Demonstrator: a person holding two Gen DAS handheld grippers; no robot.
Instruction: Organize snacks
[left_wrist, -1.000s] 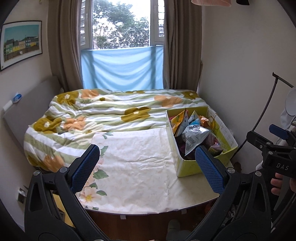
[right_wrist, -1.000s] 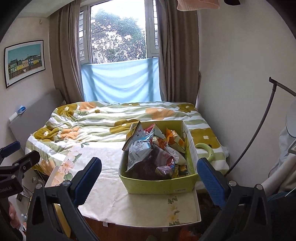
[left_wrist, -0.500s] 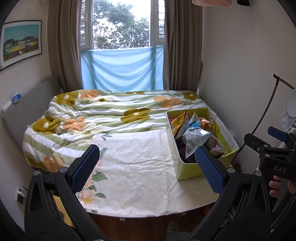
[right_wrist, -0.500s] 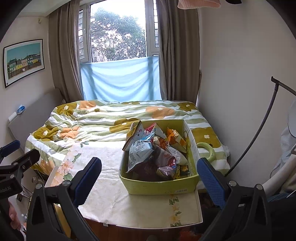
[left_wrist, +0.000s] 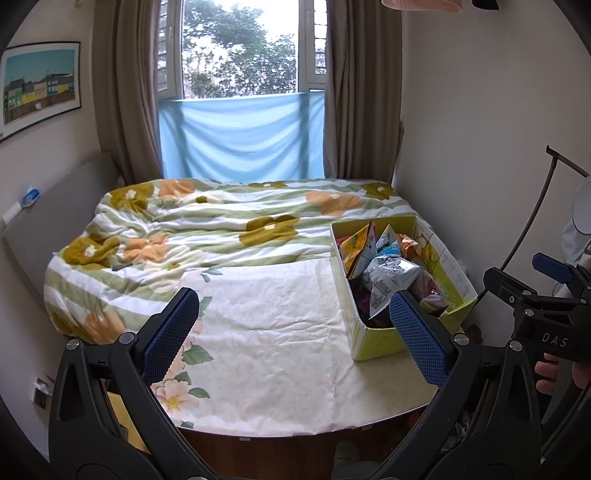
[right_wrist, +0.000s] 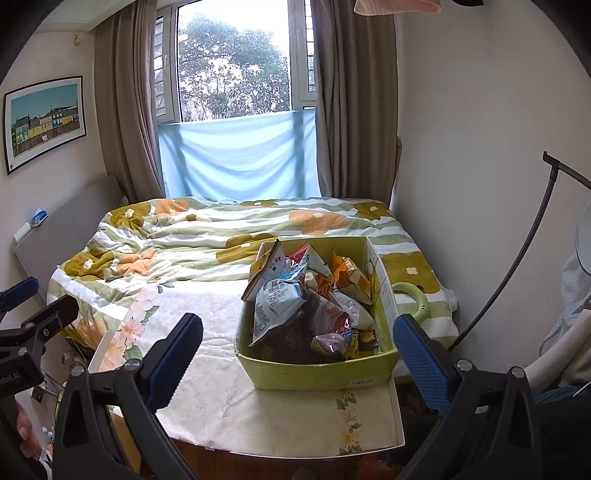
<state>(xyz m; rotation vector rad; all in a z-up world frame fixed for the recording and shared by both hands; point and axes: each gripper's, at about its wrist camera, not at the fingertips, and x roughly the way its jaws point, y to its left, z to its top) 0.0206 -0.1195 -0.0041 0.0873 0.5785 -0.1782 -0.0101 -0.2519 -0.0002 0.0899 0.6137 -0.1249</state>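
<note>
A yellow-green cardboard box (right_wrist: 317, 373) full of snack bags stands on a cloth-covered table at the foot of a bed; in the left wrist view the box (left_wrist: 364, 338) sits at the right. A silver-blue bag (right_wrist: 277, 299) stands tallest, beside an orange bag (right_wrist: 349, 275) and dark red bags (right_wrist: 325, 321). My right gripper (right_wrist: 295, 350) hangs open in front of the box, its blue pads wide apart. My left gripper (left_wrist: 295, 328) is open over the bare cloth, left of the box. Each gripper shows at the edge of the other's view.
The table cloth (left_wrist: 266, 332) is cream with flowers. Behind it lies a bed with a green floral quilt (left_wrist: 192, 229). A green ring (right_wrist: 412, 299) rests on the quilt right of the box. A wall and a dark curved rod (right_wrist: 517, 258) stand at the right.
Both grippers have drifted slightly forward and upward, so the box and table sit a little lower and larger in view. Both stay open.
</note>
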